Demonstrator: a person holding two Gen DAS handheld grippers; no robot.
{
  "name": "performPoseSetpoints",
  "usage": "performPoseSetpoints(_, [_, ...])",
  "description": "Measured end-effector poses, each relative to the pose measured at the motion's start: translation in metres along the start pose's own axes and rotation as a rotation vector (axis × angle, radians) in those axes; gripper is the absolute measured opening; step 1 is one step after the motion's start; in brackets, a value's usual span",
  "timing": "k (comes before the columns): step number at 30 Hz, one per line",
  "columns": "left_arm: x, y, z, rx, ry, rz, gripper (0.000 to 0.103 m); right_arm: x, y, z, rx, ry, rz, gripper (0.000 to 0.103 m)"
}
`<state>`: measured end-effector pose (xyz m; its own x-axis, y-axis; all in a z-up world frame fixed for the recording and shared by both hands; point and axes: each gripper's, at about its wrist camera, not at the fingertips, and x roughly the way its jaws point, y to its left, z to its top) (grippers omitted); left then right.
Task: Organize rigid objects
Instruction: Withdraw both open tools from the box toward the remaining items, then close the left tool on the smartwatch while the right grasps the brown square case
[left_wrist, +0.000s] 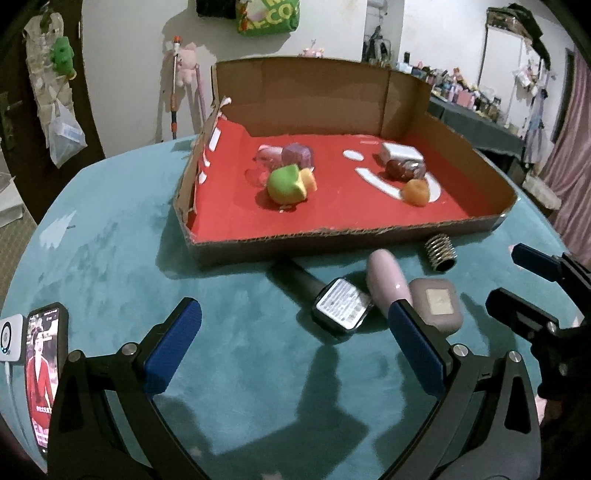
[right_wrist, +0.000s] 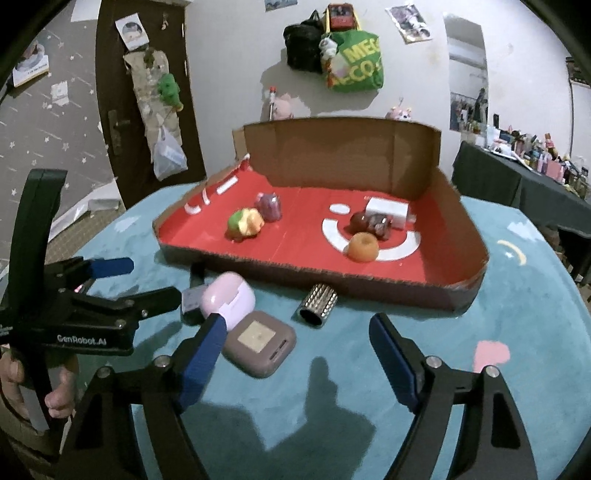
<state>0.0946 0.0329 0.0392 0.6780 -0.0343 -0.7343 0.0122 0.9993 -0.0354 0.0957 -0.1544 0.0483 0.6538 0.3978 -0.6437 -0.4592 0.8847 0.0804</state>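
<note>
1. Four loose things lie on the teal bench (right_wrist: 517, 332) just ahead of both tongs, outside the cardboard tray (right_wrist: 369, 291): a mauve square case (right_wrist: 260, 343), a pink oval case (right_wrist: 229, 299), a smartwatch (left_wrist: 341, 308) and a ribbed metal cylinder (right_wrist: 318, 304).
2. Both cases touch each other, and the watch lies against the pink one. Closing on one could shove its neighbour aside or pinch two at once.
3. Right tongs (right_wrist: 295, 354) stand fairly wide and empty, their left pad just beside the mauve case and overlapping the pink one in view. That pad could land on top of a case instead of beside it.
4. Left tongs (left_wrist: 295, 339) are wide and empty, with the watch between and beyond the pads. Its flat, slick face may slip out of a shallow grip.
5. Left and right tongs hover close together over one cluster, so they could knock each other.
6. Lying on its side near the tray wall, the cylinder could roll if nudged.
7. Beside the left tongs' outer pad, a phone (left_wrist: 44, 373) sits near the bench edge; a stray swing could push it off.
</note>
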Motion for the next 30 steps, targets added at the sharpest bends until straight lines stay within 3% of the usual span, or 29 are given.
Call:
performPoseSetpoints(11, [0.030, -0.007, 0.000, 0.024, 0.092, 0.055, 0.103, 0.021, 0.001, -0.013, 0.010, 0.083, 0.029, 0.083])
performPoseSetpoints(20, [0.052, -0.012, 0.011, 0.009, 0.161, 0.044, 0.102, 0.029, 0.006, -0.015, -0.012, 0.111, 0.044, 0.083])
performPoseSetpoints(30, [0.043, 0.017, -0.004, -0.033, 0.183, 0.032, 0.103, 0.043, 0.018, -0.011, -0.032, 0.138, 0.046, 0.083])
